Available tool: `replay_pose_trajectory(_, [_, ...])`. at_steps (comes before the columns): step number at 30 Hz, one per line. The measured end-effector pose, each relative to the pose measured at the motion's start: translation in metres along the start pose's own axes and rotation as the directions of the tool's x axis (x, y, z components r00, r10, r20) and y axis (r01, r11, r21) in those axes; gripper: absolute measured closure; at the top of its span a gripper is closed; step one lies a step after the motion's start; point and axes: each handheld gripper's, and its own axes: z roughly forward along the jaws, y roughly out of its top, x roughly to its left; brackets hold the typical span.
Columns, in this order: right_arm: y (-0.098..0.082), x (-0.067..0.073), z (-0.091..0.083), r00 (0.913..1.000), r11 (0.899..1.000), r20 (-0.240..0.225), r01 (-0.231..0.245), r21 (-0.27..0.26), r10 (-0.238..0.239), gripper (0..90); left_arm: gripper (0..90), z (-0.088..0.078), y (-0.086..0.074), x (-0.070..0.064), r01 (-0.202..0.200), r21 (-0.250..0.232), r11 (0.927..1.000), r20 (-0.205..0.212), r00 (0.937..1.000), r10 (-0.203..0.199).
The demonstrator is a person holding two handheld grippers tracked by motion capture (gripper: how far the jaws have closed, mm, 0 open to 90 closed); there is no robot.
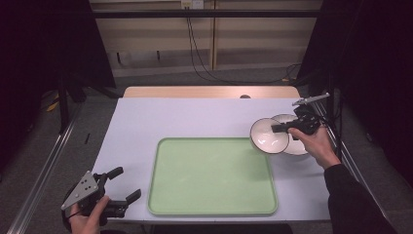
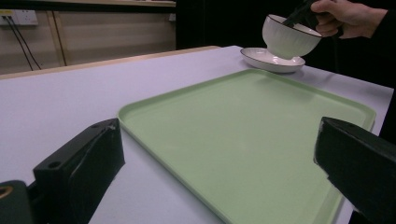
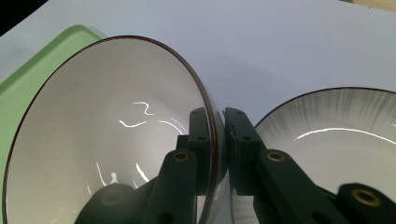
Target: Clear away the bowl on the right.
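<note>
A pale lavender tabletop [image 1: 195,117] fills mid-frame, grey floor [image 1: 160,78] beyond. The right gripper [image 1: 281,128] pinches a white dark-rimmed ceramic bowl [image 1: 267,136]; the left gripper [image 1: 127,184], lower left, gapes wide.

Green tray [image 1: 212,195] lies bare across the frame's centre, tabletop [image 1: 185,117] above it open. At right, a lifted bowl [image 1: 268,135] and plate [image 1: 298,146] crowd the tray's upper-right corner.

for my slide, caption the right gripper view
Right gripper pinches the white bowl's rim, beside a shallow plate.
</note>
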Motion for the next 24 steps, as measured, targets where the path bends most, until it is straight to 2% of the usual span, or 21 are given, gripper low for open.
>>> replay_pose_trajectory(2, [0.001, 0.000, 0.005, 1.0000, 1.000, -0.002, -0.009, 0.004, 0.009, 82.2, 1.5, 0.000, 0.000, 0.000, -0.010, 0.004, 0.9999, -0.003, 0.9999, 0.010])
replay_pose_trajectory(5, [0.004, -0.001, 0.012, 0.9999, 1.000, -0.006, -0.013, 0.013, 0.013, 82.2, 1.5, 0.000, 0.000, 0.000, -0.004, 0.001, 1.0000, -0.005, 1.0000, 0.004])
replay_pose_trajectory(7, [0.005, -0.002, 0.017, 0.9998, 1.000, -0.006, -0.019, 0.011, 0.019, 82.2, 1.5, -0.001, 0.000, 0.002, -0.021, 0.010, 0.9997, 0.004, 0.9998, 0.021])
replay_pose_trajectory(14, [0.009, -0.004, 0.026, 0.9991, 0.999, -0.007, -0.043, 0.016, 0.043, 82.2, 1.5, -0.001, 0.000, 0.000, -0.006, 0.002, 1.0000, -0.006, 1.0000, 0.006])
replay_pose_trajectory(17, [0.010, -0.005, 0.030, 0.9988, 0.999, -0.012, -0.048, 0.015, 0.048, 82.1, 1.6, -0.001, 0.000, 0.001, -0.016, 0.009, 0.9998, -0.003, 0.9999, 0.016])
replay_pose_trajectory(21, [0.011, -0.005, 0.035, 0.9983, 0.998, 0.004, -0.058, 0.028, 0.058, 82.1, 1.6, 0.000, 0.000, 0.000, -0.004, -0.001, 1.0000, 0.000, 1.0000, 0.004])
replay_pose_trajectory(24, [0.011, -0.005, 0.041, 0.9982, 0.997, -0.004, -0.059, 0.041, 0.059, 82.1, 1.5, 0.000, 0.000, 0.000, -0.004, 0.001, 1.0000, -0.005, 1.0000, 0.004])
